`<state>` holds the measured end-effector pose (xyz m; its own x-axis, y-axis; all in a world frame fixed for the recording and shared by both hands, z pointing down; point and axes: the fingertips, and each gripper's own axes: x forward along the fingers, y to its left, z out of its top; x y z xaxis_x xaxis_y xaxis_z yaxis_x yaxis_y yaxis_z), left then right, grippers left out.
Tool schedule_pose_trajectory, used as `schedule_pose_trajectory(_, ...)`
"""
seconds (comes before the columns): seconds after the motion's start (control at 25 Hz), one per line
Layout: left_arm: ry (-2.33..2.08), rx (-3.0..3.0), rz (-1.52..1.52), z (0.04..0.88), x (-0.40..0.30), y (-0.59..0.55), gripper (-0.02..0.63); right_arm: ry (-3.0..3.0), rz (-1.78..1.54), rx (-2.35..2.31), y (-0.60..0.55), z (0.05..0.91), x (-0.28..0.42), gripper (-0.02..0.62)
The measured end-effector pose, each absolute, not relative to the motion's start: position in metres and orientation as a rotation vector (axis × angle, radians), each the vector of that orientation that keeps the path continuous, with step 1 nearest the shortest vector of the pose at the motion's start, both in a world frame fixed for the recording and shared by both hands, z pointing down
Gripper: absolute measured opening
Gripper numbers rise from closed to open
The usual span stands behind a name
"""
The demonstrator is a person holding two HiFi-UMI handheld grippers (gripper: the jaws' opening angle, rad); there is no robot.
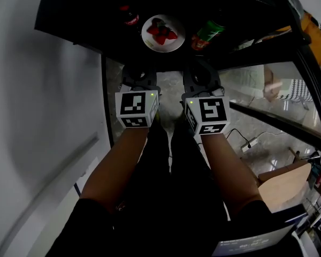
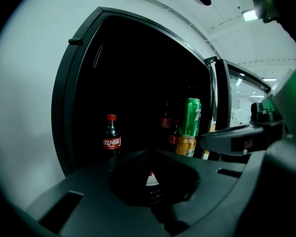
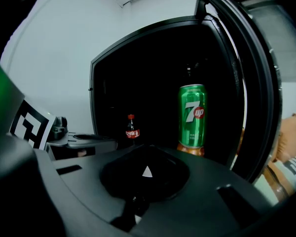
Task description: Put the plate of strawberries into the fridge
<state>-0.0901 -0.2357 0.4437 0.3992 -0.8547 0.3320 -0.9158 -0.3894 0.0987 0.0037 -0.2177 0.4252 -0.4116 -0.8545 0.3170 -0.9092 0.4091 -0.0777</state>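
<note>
Plate of strawberries sits inside the open fridge, on a dark shelf between a cola bottle and a green can. Neither gripper touches it.

Left gripper: fingers together, nothing between them. It is held in front of the fridge opening, short of the plate.
Right gripper: same, fingers together and empty, beside the left one.

Judgement: the placing step looks done. What remains is probably getting clear and shutting the door.

Risks from here:
- The green can stands close to the door side, stacked on an orange can. A sideways sweep of the right gripper could topple the stack onto the plate.
- The cola bottle is tall and narrow, so a nudge from the left gripper would tip it toward the berries.
- I cannot tell how far the plate sits from the shelf's front edge. If it overhangs, the closing door could push it and spill the fruit.
- The interior is very dark, so clearances are hard to read.
</note>
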Motion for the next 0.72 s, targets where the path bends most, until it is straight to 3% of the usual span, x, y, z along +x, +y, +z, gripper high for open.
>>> schedule_pose_trajectory(0.72,-1.556,2.394,0.299,0.429,-0.101,-0.235,0.003,-2.414,0.351,1.555,-0.214,0.419,0.005,0.005)
